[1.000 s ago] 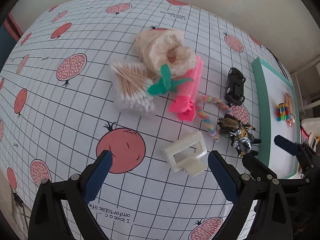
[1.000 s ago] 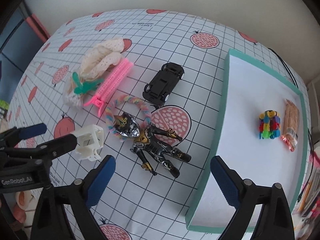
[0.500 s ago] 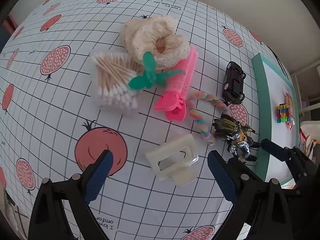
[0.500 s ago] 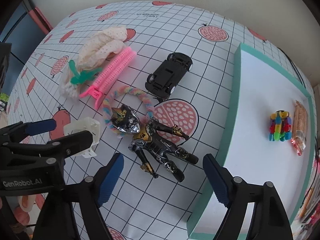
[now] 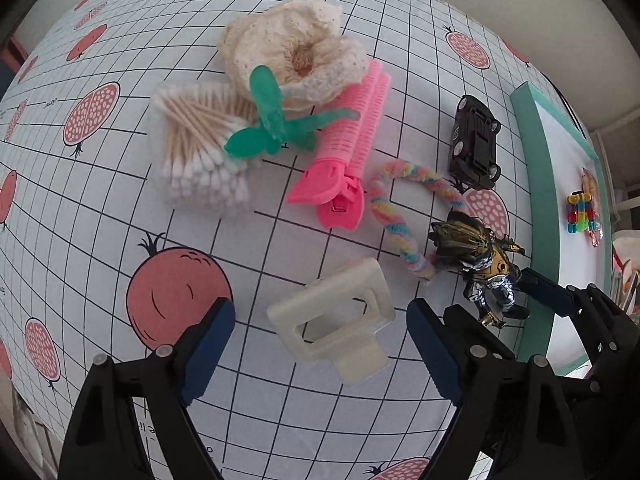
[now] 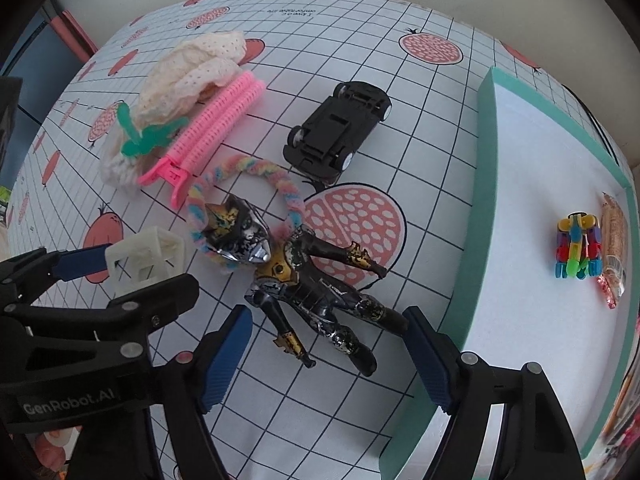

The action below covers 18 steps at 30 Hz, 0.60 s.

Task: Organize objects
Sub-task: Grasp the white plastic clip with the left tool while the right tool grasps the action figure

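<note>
the left gripper (image 5: 320, 344) hangs wide apart over a gridded tablecloth (image 5: 100, 208) with fruit prints, its blue-padded fingers either side of a cream plastic clip (image 5: 332, 322) that lies flat, untouched. beyond the clip lie a pink hair roller clip (image 5: 344, 152), a green dragonfly-shaped piece (image 5: 272, 128) partly over a bundle of cotton swabs (image 5: 200, 148), and a cream lace fabric piece (image 5: 288, 52). a pastel twisted pipe cleaner (image 5: 400, 208) curves toward a black-and-gold action figure (image 5: 480, 260). a black toy car (image 5: 474, 140) lies beside a teal-rimmed tray (image 5: 532, 152). the right gripper (image 5: 492, 304) reaches in at the figure.
</note>
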{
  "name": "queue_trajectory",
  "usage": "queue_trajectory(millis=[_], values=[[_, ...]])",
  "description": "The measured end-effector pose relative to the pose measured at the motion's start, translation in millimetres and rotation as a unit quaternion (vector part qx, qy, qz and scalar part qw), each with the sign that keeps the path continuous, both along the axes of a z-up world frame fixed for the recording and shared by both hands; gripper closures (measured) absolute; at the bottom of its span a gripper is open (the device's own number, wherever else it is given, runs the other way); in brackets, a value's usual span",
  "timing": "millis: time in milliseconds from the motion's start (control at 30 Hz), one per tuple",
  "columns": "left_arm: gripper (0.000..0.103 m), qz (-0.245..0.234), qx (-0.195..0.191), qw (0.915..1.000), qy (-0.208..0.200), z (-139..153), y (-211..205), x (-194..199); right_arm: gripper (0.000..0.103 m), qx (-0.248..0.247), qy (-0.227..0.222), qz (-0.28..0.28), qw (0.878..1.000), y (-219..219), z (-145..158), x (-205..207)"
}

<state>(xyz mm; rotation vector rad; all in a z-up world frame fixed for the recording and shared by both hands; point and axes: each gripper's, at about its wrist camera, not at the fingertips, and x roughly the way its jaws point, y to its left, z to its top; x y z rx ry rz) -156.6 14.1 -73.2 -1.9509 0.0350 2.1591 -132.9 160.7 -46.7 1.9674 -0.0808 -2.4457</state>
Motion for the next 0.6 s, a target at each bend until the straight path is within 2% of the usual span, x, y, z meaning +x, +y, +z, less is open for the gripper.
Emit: queue_trajectory(millis=[300, 367, 500, 600], values=[[0.015, -0.001, -0.005, 1.0, 0.003, -4.5, -0.6, 0.6, 0.026, 0.011, 0.006, 0.01, 1.0, -0.9, 1.1, -4.2], [0.027, -0.004, -0.005, 1.0, 0.007, -3.5, -0.8, 1.3, 0.032, 0.014, 0.006, 0.01, 1.0, -0.1, 2.1, -4.8], [0.032, 0.0, -0.002, 1.0, 0.01, -3.5, -5.0, 1.5, 0.036, 0.011, 0.008, 0.003, 1.0, 3.9, 4.7, -6.5], [0.041, 0.003, -0.002, 0.9999, 0.013, -3.5, -8.7, 1.4, 0.038, 0.014, 0.009, 0.005, 1.0, 4.2, 6.0, -7.8]])
